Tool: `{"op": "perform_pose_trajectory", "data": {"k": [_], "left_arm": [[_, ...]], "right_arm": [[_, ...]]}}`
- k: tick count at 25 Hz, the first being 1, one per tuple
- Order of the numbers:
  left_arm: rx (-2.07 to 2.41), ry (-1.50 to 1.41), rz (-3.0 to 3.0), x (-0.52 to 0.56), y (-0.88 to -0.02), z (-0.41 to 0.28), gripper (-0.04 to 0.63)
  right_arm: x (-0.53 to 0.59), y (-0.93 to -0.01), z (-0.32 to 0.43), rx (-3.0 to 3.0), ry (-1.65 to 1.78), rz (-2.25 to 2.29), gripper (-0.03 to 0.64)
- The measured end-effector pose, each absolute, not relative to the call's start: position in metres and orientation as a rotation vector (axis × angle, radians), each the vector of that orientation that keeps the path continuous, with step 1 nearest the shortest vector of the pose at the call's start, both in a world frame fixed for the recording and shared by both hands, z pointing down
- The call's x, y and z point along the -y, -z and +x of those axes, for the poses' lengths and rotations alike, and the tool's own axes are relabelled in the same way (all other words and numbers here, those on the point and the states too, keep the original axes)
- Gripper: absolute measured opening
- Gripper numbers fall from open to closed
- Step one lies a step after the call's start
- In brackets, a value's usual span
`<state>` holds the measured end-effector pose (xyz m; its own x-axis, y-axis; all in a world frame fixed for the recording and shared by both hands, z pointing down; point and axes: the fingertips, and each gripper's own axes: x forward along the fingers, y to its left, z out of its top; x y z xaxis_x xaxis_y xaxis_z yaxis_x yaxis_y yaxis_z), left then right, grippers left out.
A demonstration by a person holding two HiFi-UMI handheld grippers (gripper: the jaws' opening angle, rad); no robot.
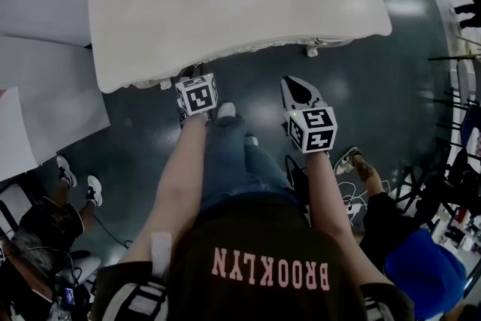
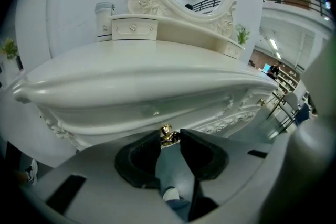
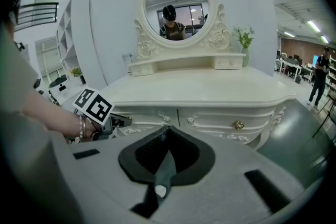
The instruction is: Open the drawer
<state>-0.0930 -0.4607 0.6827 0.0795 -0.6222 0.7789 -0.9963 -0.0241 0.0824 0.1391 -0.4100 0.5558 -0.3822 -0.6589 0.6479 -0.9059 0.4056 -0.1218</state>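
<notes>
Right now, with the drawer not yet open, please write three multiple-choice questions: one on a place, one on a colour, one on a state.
1. Where are the left gripper's jaws? A on the mirror frame; B at a drawer knob; C on the floor.
2. What colour is that knob? A gold; B black; C red.
3. How do the right gripper's jaws stand? A wide apart; B on a cloth; C together, empty.
Answers: B, the knob sits between the jaw tips; A, it shines gold; C, the tips meet, nothing between.
</notes>
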Motion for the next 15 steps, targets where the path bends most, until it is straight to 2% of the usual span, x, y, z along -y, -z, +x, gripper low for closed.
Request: {"op": "perform_pose_trajectory", "data": {"k": [15], "left_arm": [[1.555,-0.769,1.680,0.415,-0.684,-0.077,0.112]], "right_arm": [[0.382,-0.546,0.155,2.191,-0.652,1.308,-0.003]]}}
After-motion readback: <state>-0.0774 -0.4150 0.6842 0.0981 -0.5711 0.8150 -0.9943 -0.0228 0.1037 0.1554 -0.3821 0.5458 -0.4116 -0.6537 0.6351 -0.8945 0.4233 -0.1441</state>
